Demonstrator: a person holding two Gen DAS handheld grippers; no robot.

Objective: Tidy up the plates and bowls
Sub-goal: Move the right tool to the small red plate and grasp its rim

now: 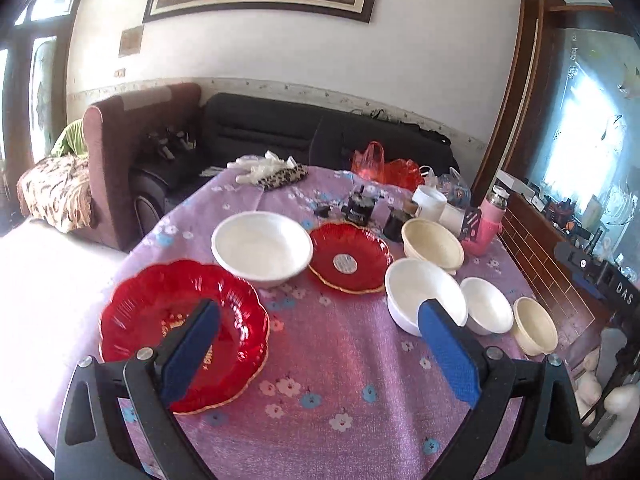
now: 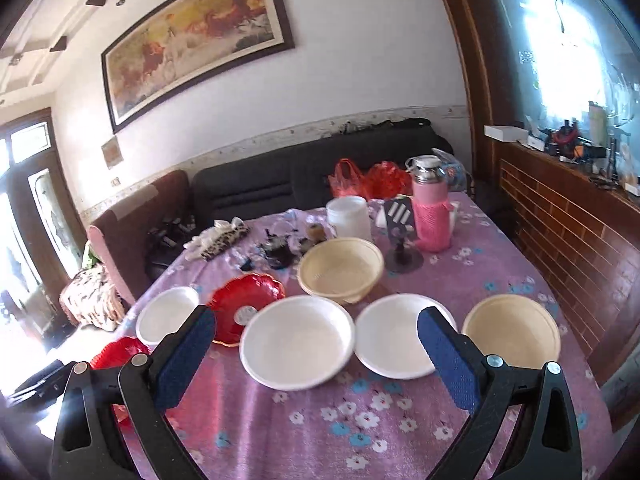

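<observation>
My left gripper (image 1: pixel 320 344) and right gripper (image 2: pixel 316 352) both hang with jaws wide apart and empty, the near red plate (image 1: pixel 184 332) lies under my left one, and the white bowls (image 2: pixel 298 346) sit farther along the counter (image 2: pixel 320 424).

Little could be read; in the left wrist view the white letters "DAS" stood on a dark device (image 1: pixel 618 286) at the far right edge of the scene; the near red plate (image 1: pixel 182 330) on the left bore gold characters, too blurred and half hidden to read; the far red plate (image 1: pixel 350 258) carried a round grey label (image 1: pixel 345 262), its print too small to read; the framed painting (image 2: pixel 192 36) in the right wrist view showed a line of brushed characters along its top, also illegible.
</observation>
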